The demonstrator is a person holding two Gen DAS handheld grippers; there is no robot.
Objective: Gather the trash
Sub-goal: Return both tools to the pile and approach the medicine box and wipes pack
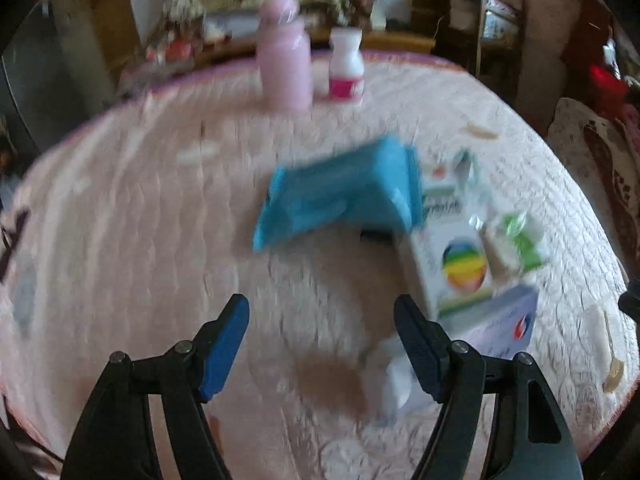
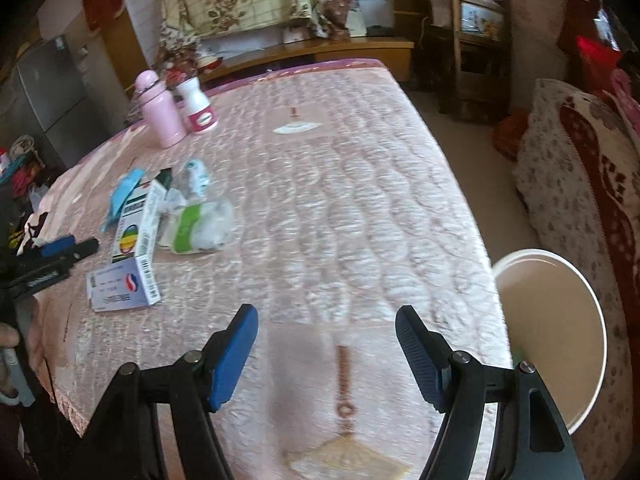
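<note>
Trash lies in a heap on the pink quilted table: a blue wrapper, a white box with a rainbow circle, a flat white-and-blue box and a crumpled green-and-clear plastic wrapper. My left gripper hangs open over the table just short of the heap, its right finger beside the boxes, with nothing between its pads. It also shows at the left edge of the right wrist view as the left gripper. My right gripper is open over bare quilt.
A pink bottle and a white jar with a pink label stand at the far side. A white bucket sits beside the table's right edge. An armchair stands right; a shelf and bed lie beyond.
</note>
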